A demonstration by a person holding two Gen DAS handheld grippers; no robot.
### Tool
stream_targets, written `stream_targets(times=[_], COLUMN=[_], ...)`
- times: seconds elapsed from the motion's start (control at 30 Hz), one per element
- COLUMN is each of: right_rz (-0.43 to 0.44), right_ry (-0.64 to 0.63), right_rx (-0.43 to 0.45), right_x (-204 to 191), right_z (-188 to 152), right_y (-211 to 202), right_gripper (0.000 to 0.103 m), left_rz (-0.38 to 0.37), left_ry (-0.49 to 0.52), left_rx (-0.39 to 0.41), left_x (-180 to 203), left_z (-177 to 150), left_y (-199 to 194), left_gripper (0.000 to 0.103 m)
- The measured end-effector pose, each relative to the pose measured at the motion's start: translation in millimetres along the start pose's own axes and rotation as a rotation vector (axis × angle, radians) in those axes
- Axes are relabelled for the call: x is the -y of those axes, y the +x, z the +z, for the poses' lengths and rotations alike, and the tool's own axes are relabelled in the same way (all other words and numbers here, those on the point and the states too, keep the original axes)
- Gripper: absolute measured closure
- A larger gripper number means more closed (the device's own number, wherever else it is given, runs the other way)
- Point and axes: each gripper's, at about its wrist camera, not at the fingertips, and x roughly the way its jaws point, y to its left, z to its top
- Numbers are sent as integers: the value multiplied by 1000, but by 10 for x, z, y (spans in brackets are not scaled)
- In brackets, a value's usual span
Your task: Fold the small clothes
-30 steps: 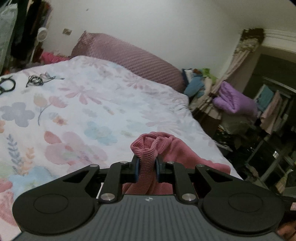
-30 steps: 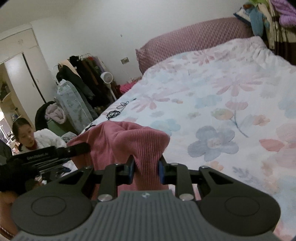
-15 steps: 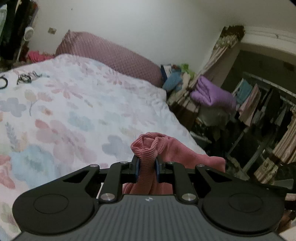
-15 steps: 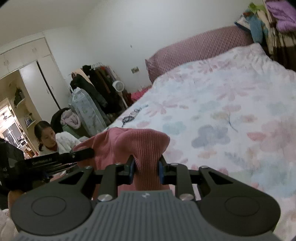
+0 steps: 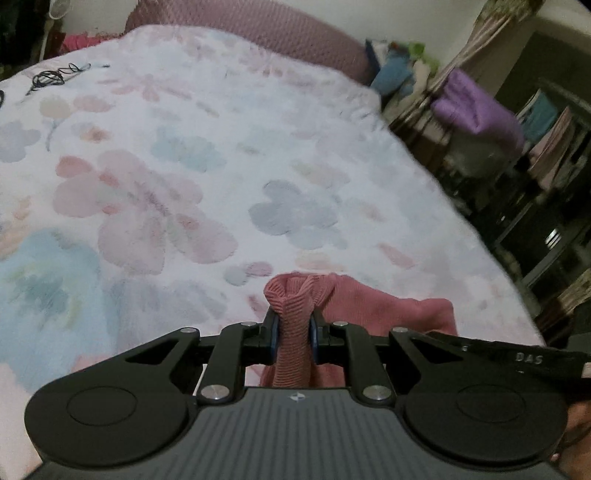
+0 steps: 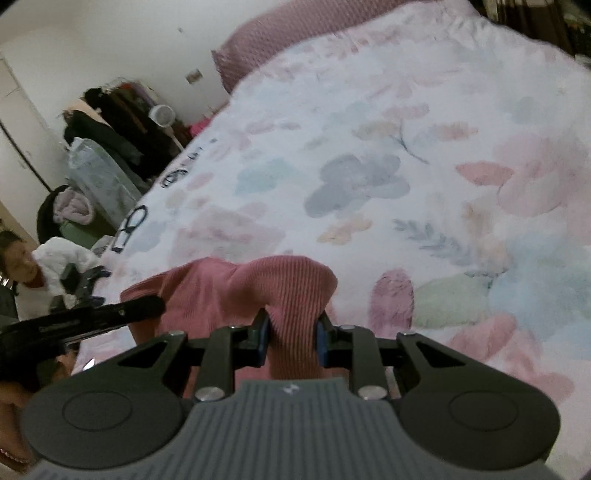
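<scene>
The left tool is clamped on a bunched fold of the pink ribbed garment. The right tool grips another bunched edge of it. The cloth spans between them, over the near part of the floral bedspread. Farther off lies a mauve pillow.

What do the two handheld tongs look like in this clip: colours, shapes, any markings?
Both are alike. The left tongs and right tongs have matte black linkage arms with silver pivot bolts, round black discs at either side, and a ribbed grey body bearing a small white logo. The finger pads are blue. White lettering shows on the side of each, too blurred to read. No cables or sleeves show.
</scene>
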Motion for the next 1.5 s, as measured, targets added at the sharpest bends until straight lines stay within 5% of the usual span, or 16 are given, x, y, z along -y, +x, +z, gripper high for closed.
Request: stream_targets(times=[0.37,0.47,0.6,0.83,1.1,1.27,1.37,1.5], right_rz=[-38,-53,-53,-136,-115,-169,-179,-187], right_ry=[123,135,158,18,-213,-320,-280,-272], right_rx=[-126,-136,-131,-20,-64,-101,-139,-154], right_x=[591,678,706,428,-91,-223,-76,-19], right_z=[269,251,249,315,-101,-460,-558,-590], right_y=[1080,1176,1161,625,195,242,400,520], right_gripper=[81,71,67,64,91,95,96,97], left_rz=[39,47,52,97,35,85,149,143], left_ry=[-39,-38,-44,-6,186,273,303,277], left_rx=[-158,-169,-171,-103,-141,-184,-198,-216], left_x=[-420,-461,-477,-353,249,331,220,106], left_z=[-10,-41,15,102,-229,-566,-668,-681], left_y=[880,938,857,332,-59,-13,120,167], left_gripper=[86,81,69,68,78,85,86,86])
